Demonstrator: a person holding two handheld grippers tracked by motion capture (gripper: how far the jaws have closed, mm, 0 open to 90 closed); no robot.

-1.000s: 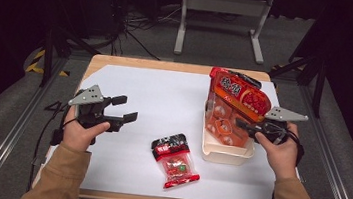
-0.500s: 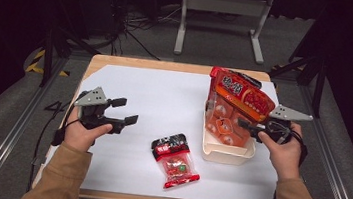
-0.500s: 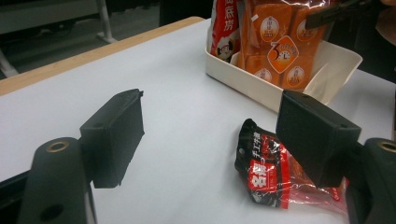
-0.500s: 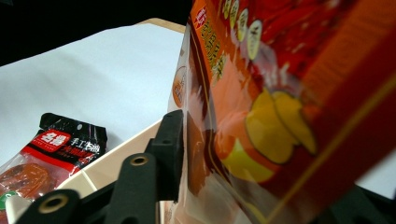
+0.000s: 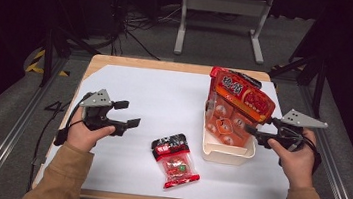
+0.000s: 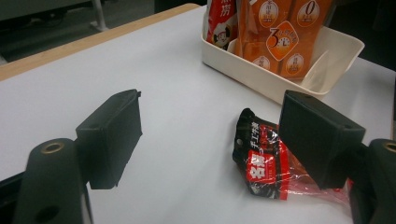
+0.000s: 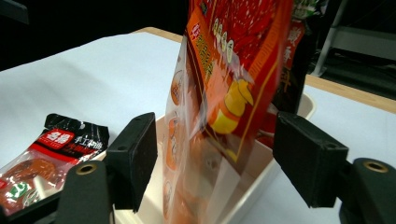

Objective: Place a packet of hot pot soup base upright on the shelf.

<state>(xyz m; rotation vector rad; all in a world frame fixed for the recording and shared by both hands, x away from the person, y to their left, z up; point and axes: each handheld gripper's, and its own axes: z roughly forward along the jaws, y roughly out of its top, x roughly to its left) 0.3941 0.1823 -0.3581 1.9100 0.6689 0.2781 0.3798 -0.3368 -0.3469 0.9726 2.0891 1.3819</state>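
Small red-black snack pack (image 5: 176, 159) lies flat near the table's (image 5: 164, 98) front edge, between the hands. Left gripper (image 5: 130, 115) hovers left of it, jaws wide apart, empty. Right gripper (image 5: 256, 133) has jaws spread around the big orange bag (image 5: 238, 106), not clamping; the bag stands upright in the cream tray (image 5: 223, 154).

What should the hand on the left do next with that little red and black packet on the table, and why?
Probably ease the left gripper forward and down over the small packet. Its jaws stand open and empty, and the packet lies flat on the white table, outside the cream tub where the big orange bag stands.
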